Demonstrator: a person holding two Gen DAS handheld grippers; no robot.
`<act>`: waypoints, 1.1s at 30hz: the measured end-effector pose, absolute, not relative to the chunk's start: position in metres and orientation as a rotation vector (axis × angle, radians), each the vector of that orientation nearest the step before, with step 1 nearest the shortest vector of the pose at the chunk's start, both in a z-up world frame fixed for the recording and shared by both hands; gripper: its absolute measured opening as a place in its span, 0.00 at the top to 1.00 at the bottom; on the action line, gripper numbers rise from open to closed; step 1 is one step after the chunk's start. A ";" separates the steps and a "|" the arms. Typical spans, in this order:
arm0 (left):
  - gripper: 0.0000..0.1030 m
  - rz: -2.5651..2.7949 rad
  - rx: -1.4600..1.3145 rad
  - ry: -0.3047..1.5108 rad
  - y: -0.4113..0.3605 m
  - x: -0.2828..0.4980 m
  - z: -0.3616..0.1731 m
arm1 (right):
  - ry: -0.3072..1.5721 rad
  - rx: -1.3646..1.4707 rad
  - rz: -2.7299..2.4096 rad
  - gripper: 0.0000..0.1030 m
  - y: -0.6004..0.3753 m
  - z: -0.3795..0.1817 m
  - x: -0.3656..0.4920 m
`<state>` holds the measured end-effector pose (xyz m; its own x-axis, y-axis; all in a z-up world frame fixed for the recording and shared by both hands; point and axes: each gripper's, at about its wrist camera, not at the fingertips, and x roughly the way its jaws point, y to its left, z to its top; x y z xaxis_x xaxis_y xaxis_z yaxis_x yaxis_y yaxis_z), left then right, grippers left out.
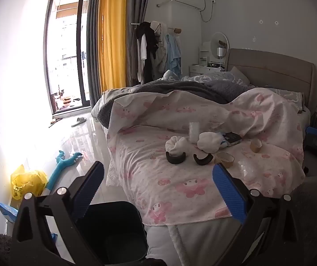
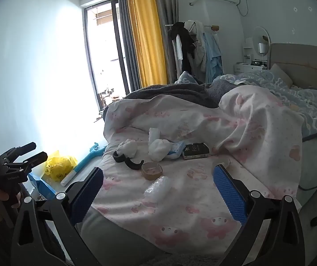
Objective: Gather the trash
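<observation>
Trash lies on the pink-patterned bed sheet [image 1: 158, 177]: two black curved pieces [image 1: 175, 156], a brown tape roll [image 1: 224, 158], crumpled white tissues [image 1: 208, 142], clear bubble wrap [image 2: 158, 188] and a black box [image 2: 195, 150]. A dark bin [image 1: 114, 228] stands on the floor at the bed's foot, below my left gripper [image 1: 158, 190]. My left gripper is open and empty, short of the trash. My right gripper [image 2: 158, 195] is open and empty, above the bubble wrap. The tape roll [image 2: 151, 170] and black pieces [image 2: 126, 158] also show in the right wrist view.
A yellow bag [image 1: 26, 182] and a blue toy [image 1: 63, 166] lie on the glossy floor left of the bed. Heaped grey and blue blankets [image 1: 202, 86] cover the bed's far half. A clothes rack [image 1: 156, 53] and curtains [image 1: 112, 35] stand behind.
</observation>
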<state>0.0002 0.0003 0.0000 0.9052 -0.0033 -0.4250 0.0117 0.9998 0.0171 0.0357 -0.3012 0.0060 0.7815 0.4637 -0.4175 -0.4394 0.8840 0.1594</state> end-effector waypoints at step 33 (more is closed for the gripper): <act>0.03 -0.007 0.024 0.438 0.000 0.000 0.000 | 0.468 0.043 0.487 0.03 -0.298 0.004 0.036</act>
